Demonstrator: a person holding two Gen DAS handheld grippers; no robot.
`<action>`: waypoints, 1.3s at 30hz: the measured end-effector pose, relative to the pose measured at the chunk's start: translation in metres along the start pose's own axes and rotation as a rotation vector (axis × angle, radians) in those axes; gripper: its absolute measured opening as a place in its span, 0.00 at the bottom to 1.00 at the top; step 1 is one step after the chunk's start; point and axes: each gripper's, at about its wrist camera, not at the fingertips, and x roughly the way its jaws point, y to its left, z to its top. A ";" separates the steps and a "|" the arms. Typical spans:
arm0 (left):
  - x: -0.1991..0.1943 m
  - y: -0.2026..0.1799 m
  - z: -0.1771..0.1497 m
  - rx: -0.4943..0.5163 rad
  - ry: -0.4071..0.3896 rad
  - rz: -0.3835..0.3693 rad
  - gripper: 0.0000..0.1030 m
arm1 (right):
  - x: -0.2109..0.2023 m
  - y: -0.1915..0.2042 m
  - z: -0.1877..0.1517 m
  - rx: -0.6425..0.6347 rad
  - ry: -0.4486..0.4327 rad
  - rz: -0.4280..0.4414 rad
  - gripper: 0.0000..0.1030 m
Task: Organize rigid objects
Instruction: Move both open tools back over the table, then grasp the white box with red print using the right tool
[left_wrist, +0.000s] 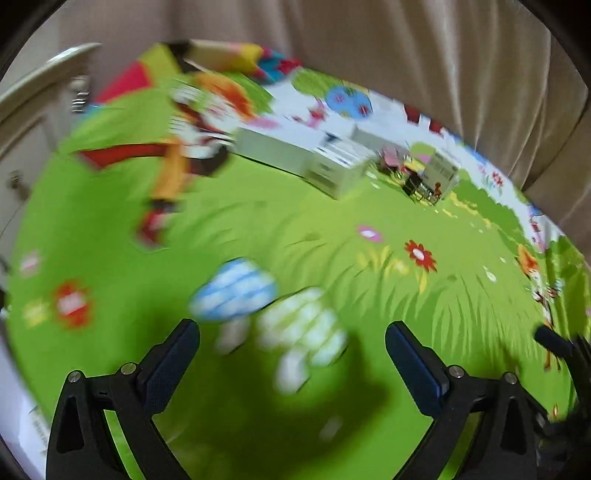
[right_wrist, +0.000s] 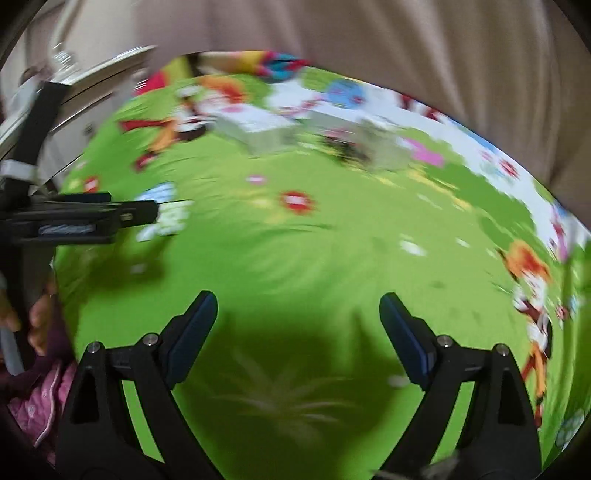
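The supporting surface is a bright green cartoon-print sheet (left_wrist: 258, 206) with printed flowers, mushrooms and figures. Near its far edge lie a long white box (left_wrist: 273, 147), a second white box (left_wrist: 340, 166) just beside it, and a small dark-framed object (left_wrist: 432, 181) further right. Folded coloured cloth (left_wrist: 229, 55) lies at the far left corner. Details are blurred.

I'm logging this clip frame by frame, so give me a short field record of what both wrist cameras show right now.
surface: green cartoon-print mat
left claw: open, holds nothing
right claw: open, holds nothing
far objects: long white box; small printed box to its right
backdrop: beige curtain
image quality: motion blur in both views
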 end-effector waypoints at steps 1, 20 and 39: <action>0.010 -0.007 0.003 0.010 0.013 0.011 0.99 | 0.002 -0.011 -0.001 0.027 0.006 -0.011 0.89; 0.028 -0.037 -0.002 0.170 -0.020 0.029 1.00 | 0.054 -0.074 -0.004 0.175 0.084 -0.089 0.97; 0.025 -0.038 -0.002 0.146 -0.025 0.037 1.00 | 0.129 -0.072 0.194 0.151 -0.133 -0.147 0.91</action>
